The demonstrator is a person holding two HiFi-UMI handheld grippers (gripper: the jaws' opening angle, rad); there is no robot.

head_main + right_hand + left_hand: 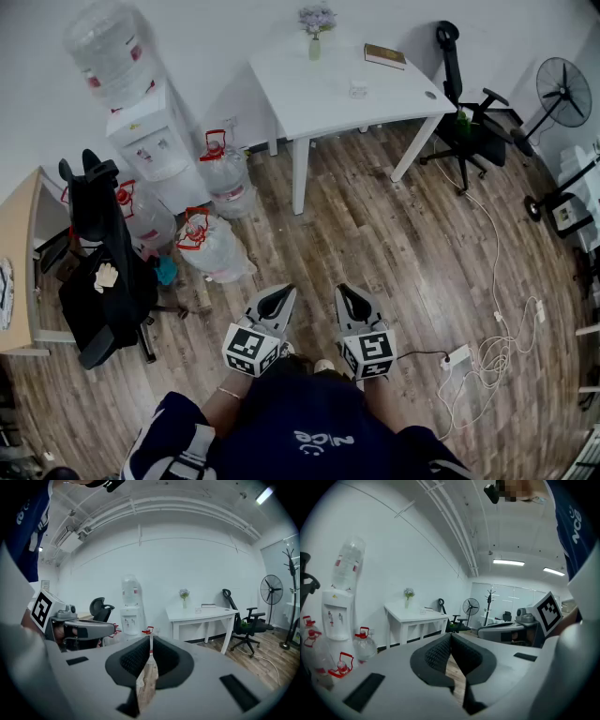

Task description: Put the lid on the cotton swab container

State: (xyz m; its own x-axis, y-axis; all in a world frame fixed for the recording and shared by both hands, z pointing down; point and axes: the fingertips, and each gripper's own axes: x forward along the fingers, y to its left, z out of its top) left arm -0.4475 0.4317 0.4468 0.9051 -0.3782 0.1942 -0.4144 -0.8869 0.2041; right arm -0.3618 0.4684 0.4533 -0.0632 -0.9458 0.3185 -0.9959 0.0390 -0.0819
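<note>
Both grippers held low, side by side, empty.
The left gripper (pixel 277 302) and right gripper (pixel 354 302) sit just in front of the person's torso, near each other, pointing forward and slightly down, each with its jaws closed together on nothing.

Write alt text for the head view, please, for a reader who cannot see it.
A person holds the left gripper and right gripper, both shut and empty, over a wood floor. Ahead stands a white table bearing a vase; a water dispenser is at left.

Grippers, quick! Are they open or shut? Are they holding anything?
Left gripper: shut, holding nothing.
Right gripper: shut, holding nothing.
</note>
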